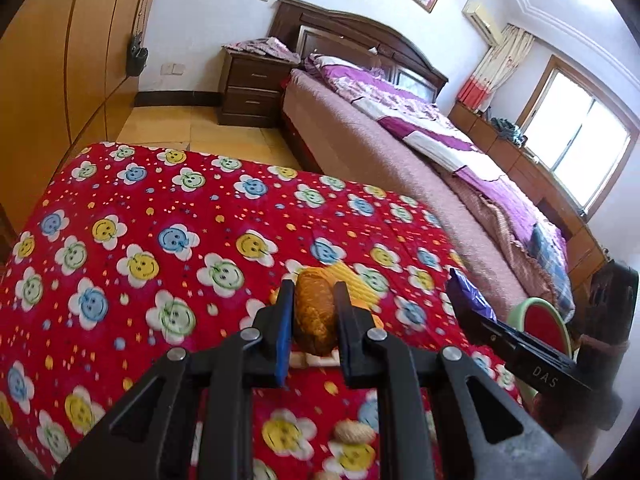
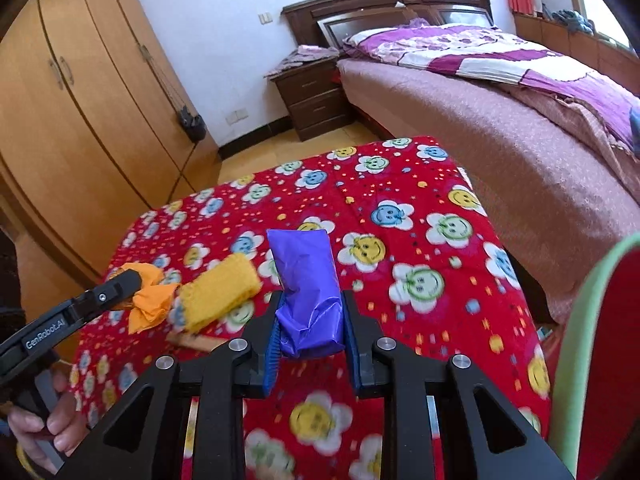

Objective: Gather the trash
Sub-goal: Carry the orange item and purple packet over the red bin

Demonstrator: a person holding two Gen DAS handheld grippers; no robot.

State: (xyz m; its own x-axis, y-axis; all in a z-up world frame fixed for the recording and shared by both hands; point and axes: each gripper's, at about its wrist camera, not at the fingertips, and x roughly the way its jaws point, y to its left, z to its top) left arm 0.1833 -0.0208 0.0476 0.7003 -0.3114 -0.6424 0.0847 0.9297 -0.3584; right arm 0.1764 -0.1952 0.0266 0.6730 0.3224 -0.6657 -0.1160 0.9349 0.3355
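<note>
Covering the tabletop (image 2: 440, 184), a red flowered cloth carries a yellow sponge (image 2: 218, 294) and scraps. Right hand-held gripper (image 2: 310, 322) clamps a purple wrapper (image 2: 308, 280); left hand-held gripper (image 1: 314, 312) clamps an orange-brown wad (image 1: 314, 316). Pickup looks done; next, probably carrying both to the red bin (image 2: 608, 360).

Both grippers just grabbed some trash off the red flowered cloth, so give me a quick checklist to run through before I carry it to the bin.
1. Left gripper shut on the orange crumpled paper: ok.
2. Right gripper shut on the purple wrapper: ok.
3. Purple wrapper held securely: cannot tell; much of it sticks out past the fingers.
4. Green-rimmed red bin within view at the right: ok.
5. Cloth cleared: not ok; the yellow sponge brush and a peanut remain on it.
</note>
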